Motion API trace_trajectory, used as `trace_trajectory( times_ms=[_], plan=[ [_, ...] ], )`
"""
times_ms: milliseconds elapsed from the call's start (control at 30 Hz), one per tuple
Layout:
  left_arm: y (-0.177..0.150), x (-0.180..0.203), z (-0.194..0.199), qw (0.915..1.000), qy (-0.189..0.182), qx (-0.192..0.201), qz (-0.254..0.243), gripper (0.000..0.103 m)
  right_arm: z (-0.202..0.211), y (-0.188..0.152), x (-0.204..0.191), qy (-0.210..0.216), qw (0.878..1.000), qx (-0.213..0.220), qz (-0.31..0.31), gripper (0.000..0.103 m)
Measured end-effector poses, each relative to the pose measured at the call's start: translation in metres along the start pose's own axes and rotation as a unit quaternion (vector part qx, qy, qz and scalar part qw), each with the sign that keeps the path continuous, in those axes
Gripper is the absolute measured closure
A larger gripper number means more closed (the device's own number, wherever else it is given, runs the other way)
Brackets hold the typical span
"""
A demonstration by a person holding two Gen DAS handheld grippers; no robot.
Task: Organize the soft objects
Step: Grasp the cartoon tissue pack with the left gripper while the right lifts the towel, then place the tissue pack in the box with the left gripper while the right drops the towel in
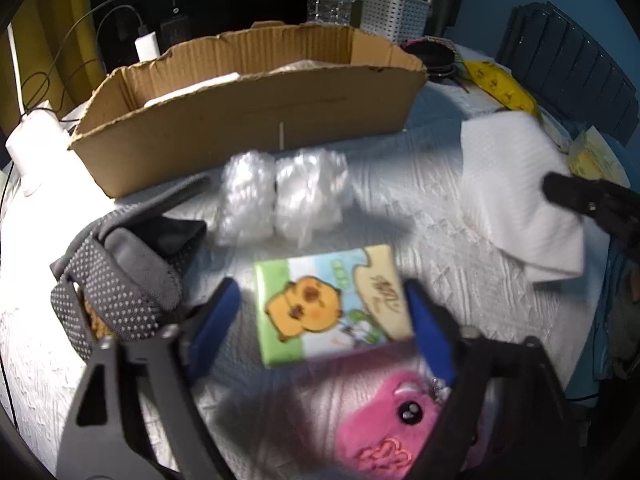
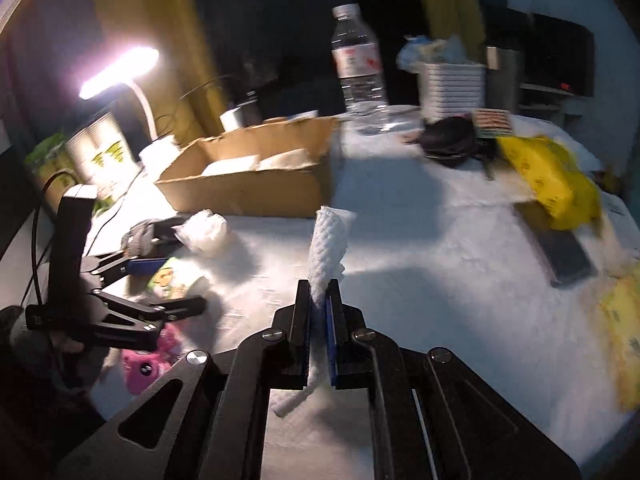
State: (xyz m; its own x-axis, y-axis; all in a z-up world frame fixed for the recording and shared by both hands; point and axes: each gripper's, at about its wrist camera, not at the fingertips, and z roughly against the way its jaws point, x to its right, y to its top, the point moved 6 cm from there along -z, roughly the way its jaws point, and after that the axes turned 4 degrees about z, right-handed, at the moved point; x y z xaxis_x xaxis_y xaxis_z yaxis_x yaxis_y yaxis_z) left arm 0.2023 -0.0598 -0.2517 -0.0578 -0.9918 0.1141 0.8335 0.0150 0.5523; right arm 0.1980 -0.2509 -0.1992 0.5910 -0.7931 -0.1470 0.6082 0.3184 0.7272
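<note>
Two grippers are in my views. My right gripper [image 2: 319,300] has its blue pads pressed together on a folded white paper towel [image 2: 328,252], which sticks up above the fingers and hangs out below them, lifted clear of the white textured tablecloth [image 2: 420,272]. My left gripper [image 1: 320,316] stands spread, its blue fingers [image 1: 430,336] on either side of a flat green tissue pack printed with an orange cartoon animal [image 1: 332,304]; I see the pads beside the pack, not pressing it. The pack lies on the cloth. Just below it is a pink plush toy [image 1: 384,428]. Beyond it sit two crumpled clear plastic bundles [image 1: 280,196] side by side, and a grey dotted glove [image 1: 120,284] to the left. Behind them stands an open brown cardboard box [image 1: 240,120] with white items inside.
</note>
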Motion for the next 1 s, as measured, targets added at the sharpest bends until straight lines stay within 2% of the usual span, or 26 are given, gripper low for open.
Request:
trace_trajectory(
  times_ms=[100,233,300,333,367,500,600,633,667,700,733,1000],
  plan=[
    [0.0,0.0,0.003,0.9999,-0.01,-0.001,-0.002,0.033,-0.024,0.003,-0.011,0.012,1.0,-0.018,0.008,0.096],
    [-0.001,-0.003,0.011,0.9998,-0.022,0.004,-0.002,0.033,-0.047,0.005,-0.01,-0.016,0.999,-0.043,0.015,0.091],
    [0.002,-0.003,0.017,0.9994,-0.032,0.014,-0.002,0.033,-0.053,0.004,-0.005,-0.028,0.998,-0.052,0.011,0.072],
    [0.004,-0.002,0.019,0.9992,-0.035,0.018,-0.002,0.033,-0.056,0.004,-0.002,-0.037,0.998,-0.057,0.008,0.053],
    [0.006,-0.002,0.023,0.999,-0.039,0.023,-0.002,0.033,-0.058,0.003,0.002,-0.047,0.997,-0.06,0.005,0.042],
    [0.011,-0.005,0.032,0.9982,-0.048,0.037,-0.001,0.033,-0.068,0.0,0.007,-0.053,0.996,-0.072,0.006,0.04],
    [0.018,-0.008,0.037,0.9975,-0.053,0.046,-0.001,0.033,-0.072,0.003,0.001,-0.041,0.997,-0.072,0.01,0.04],
    [0.02,-0.009,0.04,0.9973,-0.054,0.05,0.0,0.033,-0.073,0.004,-0.001,-0.036,0.997,-0.071,0.011,0.047],
    [0.022,-0.011,0.041,0.9971,-0.055,0.052,0.0,0.033,-0.075,0.005,-0.005,-0.029,0.997,-0.072,0.015,0.072],
    [0.025,-0.013,0.045,0.9968,-0.055,0.057,0.001,0.033,-0.077,0.005,-0.008,-0.018,0.997,-0.076,0.014,0.087],
    [0.028,-0.014,0.047,0.9966,-0.056,0.06,0.001,0.033,-0.078,0.007,-0.011,-0.016,0.997,-0.074,0.014,0.092],
    [0.052,-0.037,0.07,0.9932,-0.059,0.099,0.014,0.033,-0.059,0.036,-0.028,0.001,0.999,-0.041,0.032,0.092]
  ],
)
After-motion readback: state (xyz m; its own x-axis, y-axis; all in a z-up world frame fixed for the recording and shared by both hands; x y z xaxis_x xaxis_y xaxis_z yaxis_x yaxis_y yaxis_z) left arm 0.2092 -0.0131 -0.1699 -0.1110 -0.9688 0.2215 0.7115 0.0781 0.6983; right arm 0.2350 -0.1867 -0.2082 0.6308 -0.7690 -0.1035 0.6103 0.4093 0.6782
